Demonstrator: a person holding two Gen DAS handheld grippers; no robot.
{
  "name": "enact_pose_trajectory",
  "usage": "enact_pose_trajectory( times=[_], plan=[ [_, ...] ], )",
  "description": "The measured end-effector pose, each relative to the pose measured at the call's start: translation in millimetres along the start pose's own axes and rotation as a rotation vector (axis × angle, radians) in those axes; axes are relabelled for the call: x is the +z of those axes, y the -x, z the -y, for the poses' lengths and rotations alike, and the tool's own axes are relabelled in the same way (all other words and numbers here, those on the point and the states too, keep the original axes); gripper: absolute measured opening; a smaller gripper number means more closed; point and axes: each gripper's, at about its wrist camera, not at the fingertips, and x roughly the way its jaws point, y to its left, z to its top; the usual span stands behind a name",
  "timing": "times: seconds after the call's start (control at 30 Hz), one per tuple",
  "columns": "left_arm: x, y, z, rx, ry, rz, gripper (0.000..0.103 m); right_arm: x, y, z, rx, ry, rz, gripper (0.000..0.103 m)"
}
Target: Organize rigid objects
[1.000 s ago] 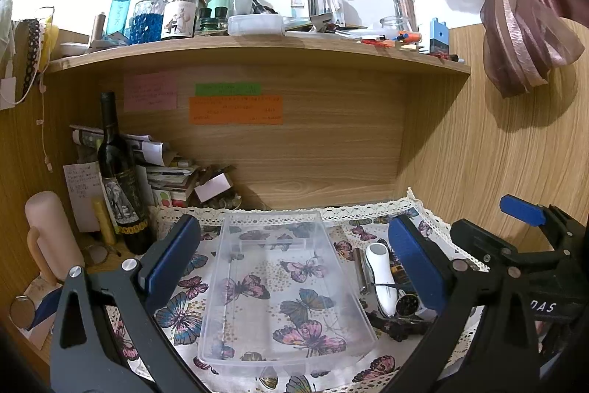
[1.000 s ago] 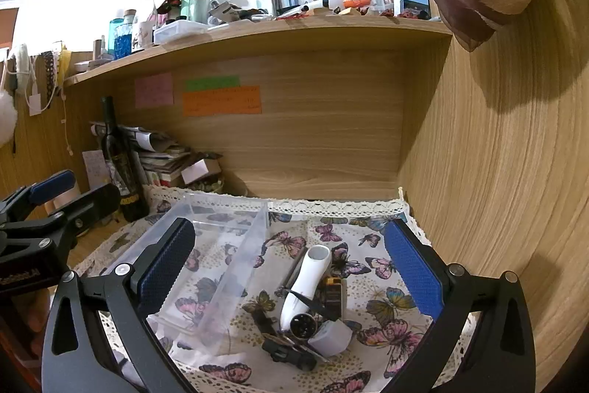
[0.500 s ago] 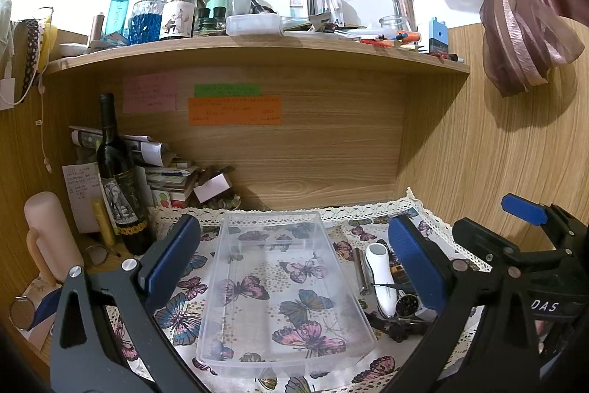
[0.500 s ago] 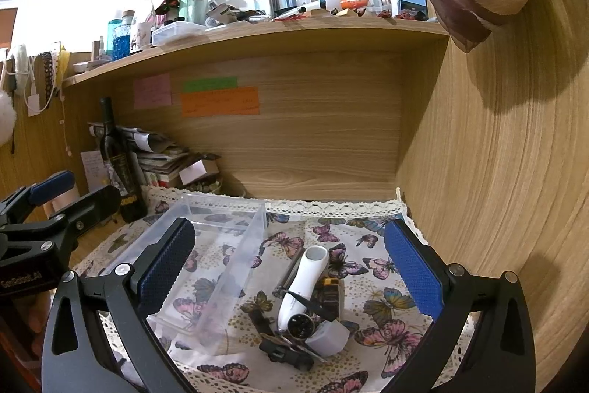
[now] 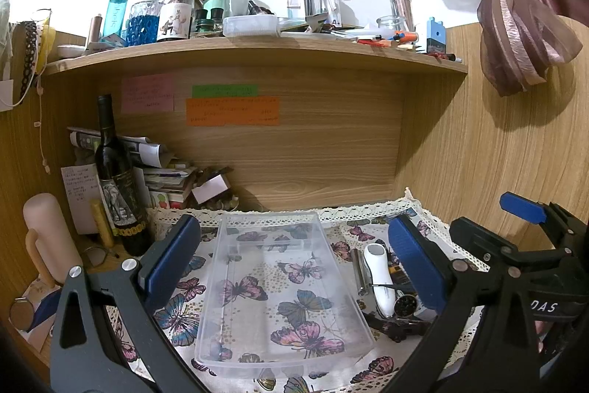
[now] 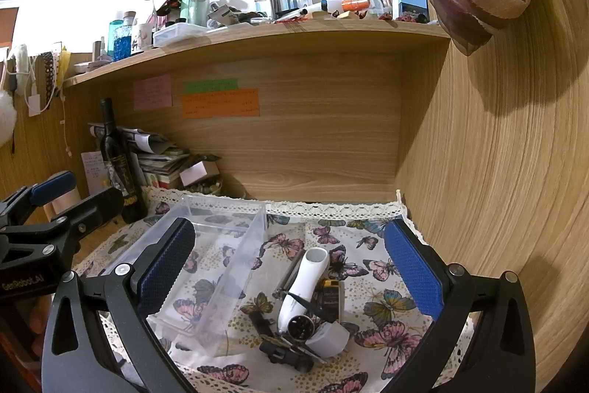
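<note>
A clear plastic tray (image 5: 283, 348) lies empty on the butterfly cloth (image 5: 184, 315); it also shows in the right wrist view (image 6: 235, 264). To its right is a pile of small items: a white handheld device (image 6: 305, 282), a round dial piece (image 6: 300, 326), a gold-and-black box (image 6: 331, 297), a white adapter (image 6: 329, 341), a black clip (image 6: 283, 352) and a metal tube (image 5: 359, 273). My left gripper (image 5: 294, 260) is open above the tray. My right gripper (image 6: 291, 267) is open above the pile. Both are empty.
A dark wine bottle (image 5: 117, 186) stands at the back left beside stacked papers (image 5: 162, 172) and a pink cylinder (image 5: 48, 238). The shelf above (image 5: 257, 50) holds several bottles and jars. A wooden wall (image 6: 497, 172) closes the right side.
The right wrist view has shifted slightly; both grippers stay open and nothing on the cloth has moved.
</note>
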Motion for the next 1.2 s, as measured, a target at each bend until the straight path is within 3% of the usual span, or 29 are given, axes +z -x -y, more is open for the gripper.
enact_pose_trajectory(
  times=[0.73,0.97,1.07,1.2],
  plan=[
    [2,-1,-5,0.004,0.006,0.005,0.103,2,-3,-7,0.002,0.018,0.005,0.103],
    [1,-12,-16,-0.027,0.029,-0.03,0.103,0,-7,-9,0.0,0.025,0.006,0.103],
    [0,-18,-19,-0.019,0.025,-0.055,0.086,0,-11,-9,-0.006,0.028,-0.004,0.102],
    [-4,-30,-31,-0.014,0.04,-0.098,0.08,0,-20,-5,-0.015,0.024,-0.027,0.096]
  ],
)
